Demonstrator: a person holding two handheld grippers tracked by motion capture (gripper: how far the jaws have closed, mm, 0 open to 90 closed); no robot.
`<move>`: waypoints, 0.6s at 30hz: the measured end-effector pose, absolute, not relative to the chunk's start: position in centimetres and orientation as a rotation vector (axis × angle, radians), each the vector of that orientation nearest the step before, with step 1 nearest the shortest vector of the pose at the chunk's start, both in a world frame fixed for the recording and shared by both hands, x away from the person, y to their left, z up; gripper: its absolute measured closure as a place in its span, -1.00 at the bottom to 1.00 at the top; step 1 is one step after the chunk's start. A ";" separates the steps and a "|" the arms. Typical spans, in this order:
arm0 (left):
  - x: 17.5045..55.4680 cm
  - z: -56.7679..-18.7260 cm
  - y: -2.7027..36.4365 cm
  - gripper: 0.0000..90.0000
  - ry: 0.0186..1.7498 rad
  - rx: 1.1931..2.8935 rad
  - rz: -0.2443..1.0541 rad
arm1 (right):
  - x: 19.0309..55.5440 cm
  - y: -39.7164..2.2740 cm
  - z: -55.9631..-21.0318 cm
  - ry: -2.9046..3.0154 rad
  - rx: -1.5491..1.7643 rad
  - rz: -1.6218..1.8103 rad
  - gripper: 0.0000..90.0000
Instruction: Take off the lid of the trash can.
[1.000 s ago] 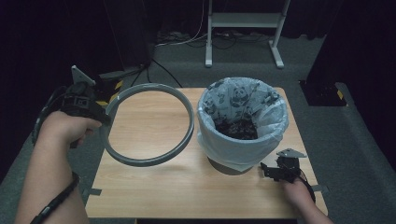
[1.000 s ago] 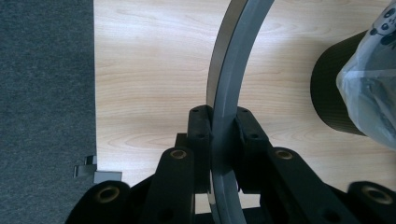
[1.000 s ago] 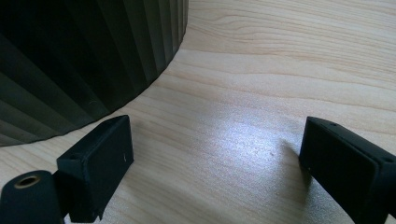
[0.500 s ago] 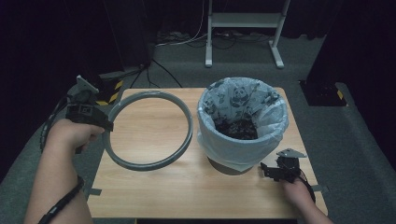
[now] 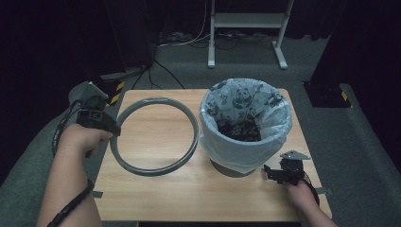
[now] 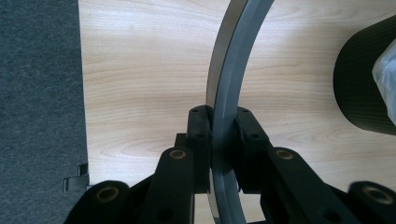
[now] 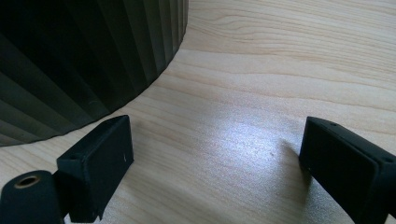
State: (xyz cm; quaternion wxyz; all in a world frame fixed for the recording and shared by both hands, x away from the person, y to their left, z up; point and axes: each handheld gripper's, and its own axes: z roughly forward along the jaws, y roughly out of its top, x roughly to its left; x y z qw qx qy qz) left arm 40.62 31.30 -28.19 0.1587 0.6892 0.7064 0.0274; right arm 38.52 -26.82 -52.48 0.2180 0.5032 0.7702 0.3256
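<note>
Lower now than a second ago, my left gripper [image 5: 109, 128] has brought the grey ring [image 5: 155, 136] down until it looks flat on the table [image 5: 198, 198], left of centre in the high view. Its jaws are clamped on the ring's rim, seen in the left gripper view [image 6: 223, 135]. My right gripper [image 5: 276, 174] waits with jaws spread wide, holding nothing, beside the bin [image 5: 246, 125] at lower right. I judge the ring is being set aside so the bag [image 5: 239, 101] can come out.
</note>
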 end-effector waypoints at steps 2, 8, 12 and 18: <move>40.7 -28.3 31.2 0.74 2.023 1.969 0.083 | 38.5 -26.8 -52.5 2.133 1.395 0.902 -0.79; 40.8 -29.4 31.0 0.74 2.029 1.990 0.068 | 38.5 -26.8 -52.5 2.133 1.393 0.902 -0.79; 41.0 -30.4 30.9 0.74 2.032 2.000 0.058 | 38.5 -26.8 -52.5 2.133 1.393 0.902 -0.79; 41.2 -31.9 30.8 0.74 2.047 2.011 0.070 | 38.5 -26.8 -52.5 2.134 1.392 0.902 -0.79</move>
